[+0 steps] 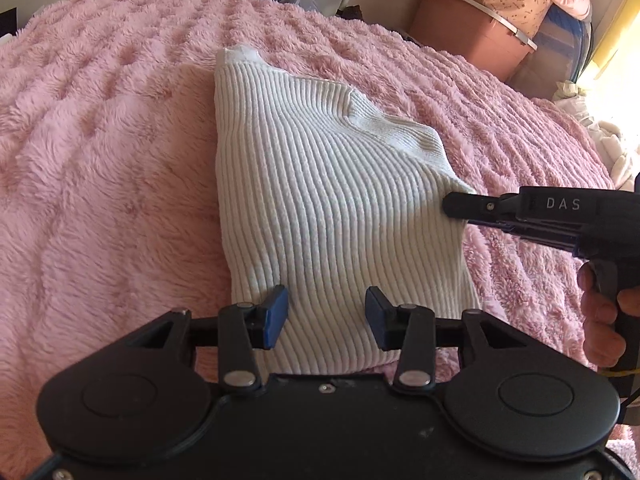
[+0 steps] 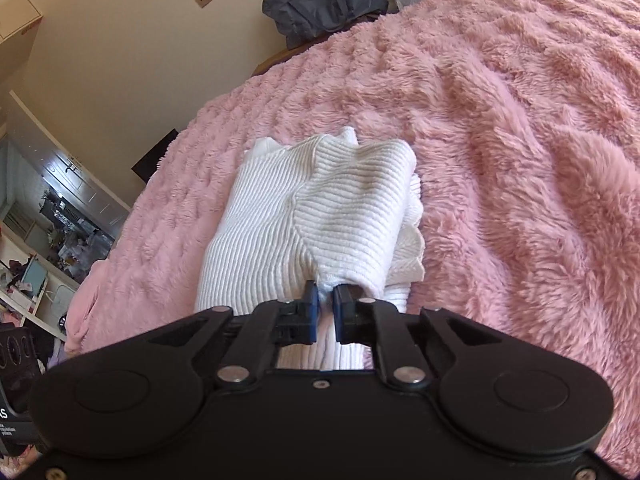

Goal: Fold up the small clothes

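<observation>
A white ribbed sweater [image 1: 320, 200] lies folded into a rough rectangle on the pink fluffy blanket [image 1: 100, 160]. My left gripper [image 1: 327, 316] hovers over the sweater's near edge, open, its blue pads wide apart with flat knit below them. From the right, my right gripper [image 1: 450, 205] reaches in and pinches the sweater's right edge; a person's hand [image 1: 600, 320] holds its grip. In the right wrist view the sweater [image 2: 304, 216] stretches away from the right gripper [image 2: 326, 304], whose blue pads are shut on a small tuck of white knit.
The blanket [image 2: 520, 140] covers the whole bed. A brown box [image 1: 468, 36] and stacked bedding stand past the far right edge. A dark blue bag [image 2: 324, 4] lies beyond the bed's far end. White cloth [image 1: 616, 148] is bunched at the right.
</observation>
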Action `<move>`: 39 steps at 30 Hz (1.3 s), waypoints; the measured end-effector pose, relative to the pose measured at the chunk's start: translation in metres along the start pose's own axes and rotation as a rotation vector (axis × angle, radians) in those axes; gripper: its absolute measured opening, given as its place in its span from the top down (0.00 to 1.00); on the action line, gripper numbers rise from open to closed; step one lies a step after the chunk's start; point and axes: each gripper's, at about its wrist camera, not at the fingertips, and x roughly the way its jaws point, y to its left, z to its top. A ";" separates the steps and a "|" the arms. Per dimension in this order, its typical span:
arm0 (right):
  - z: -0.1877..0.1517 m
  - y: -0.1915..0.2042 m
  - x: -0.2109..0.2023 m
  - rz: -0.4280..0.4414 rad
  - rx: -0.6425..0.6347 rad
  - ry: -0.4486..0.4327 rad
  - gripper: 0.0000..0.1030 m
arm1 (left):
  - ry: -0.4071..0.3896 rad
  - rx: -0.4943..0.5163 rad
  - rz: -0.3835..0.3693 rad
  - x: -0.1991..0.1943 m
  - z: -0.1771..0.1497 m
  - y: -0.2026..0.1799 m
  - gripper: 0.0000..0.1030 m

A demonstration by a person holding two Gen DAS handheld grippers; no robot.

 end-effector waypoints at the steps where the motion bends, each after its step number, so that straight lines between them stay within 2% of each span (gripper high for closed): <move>1: 0.000 0.000 -0.001 -0.028 -0.017 -0.008 0.93 | 0.000 0.012 0.001 0.002 -0.002 0.000 0.56; 4: -0.004 -0.007 0.010 -0.047 -0.020 0.032 0.93 | 0.012 0.019 0.010 0.010 -0.006 0.005 0.55; 7: -0.009 -0.010 0.012 -0.032 -0.037 0.039 0.93 | 0.004 -0.021 -0.010 0.006 -0.005 0.009 0.55; 9: -0.005 -0.011 0.004 0.004 -0.004 0.042 0.88 | -0.012 -0.038 -0.029 -0.003 -0.002 0.009 0.56; 10: -0.002 -0.010 -0.001 0.023 0.005 0.052 0.82 | -0.031 -0.032 -0.042 -0.010 0.000 0.006 0.56; 11: 0.001 -0.008 -0.007 0.038 -0.002 0.054 0.82 | -0.049 -0.025 -0.050 -0.015 0.003 0.004 0.56; 14: 0.012 0.008 -0.024 0.091 -0.128 0.045 0.82 | -0.099 -0.017 -0.073 -0.024 0.015 0.001 0.56; 17: 0.037 0.024 -0.024 0.084 -0.287 -0.019 0.82 | -0.121 -0.034 -0.075 -0.018 0.031 0.005 0.55; 20: 0.071 0.033 0.006 0.086 -0.416 -0.052 0.82 | -0.119 -0.086 -0.084 -0.003 0.042 0.014 0.55; 22: 0.090 0.036 0.032 0.053 -0.483 -0.050 0.82 | -0.123 -0.098 -0.080 0.004 0.046 0.017 0.55; 26: 0.116 0.040 0.084 0.016 -0.547 0.021 0.82 | -0.108 -0.080 -0.065 0.015 0.048 0.019 0.55; 29: 0.121 0.037 0.109 -0.017 -0.559 0.062 0.82 | -0.109 -0.060 -0.066 0.017 0.045 0.020 0.54; 32: 0.120 0.030 0.125 0.008 -0.535 0.132 0.82 | -0.109 -0.068 -0.080 0.017 0.044 0.024 0.54; 35: 0.116 0.026 0.131 0.024 -0.521 0.139 0.83 | -0.107 -0.081 -0.085 0.018 0.044 0.026 0.54; 36: 0.116 0.025 0.131 0.028 -0.523 0.138 0.87 | -0.107 -0.083 -0.087 0.018 0.045 0.026 0.54; 39: 0.116 0.029 0.127 0.009 -0.552 0.121 0.91 | -0.104 -0.104 -0.087 0.015 0.048 0.024 0.54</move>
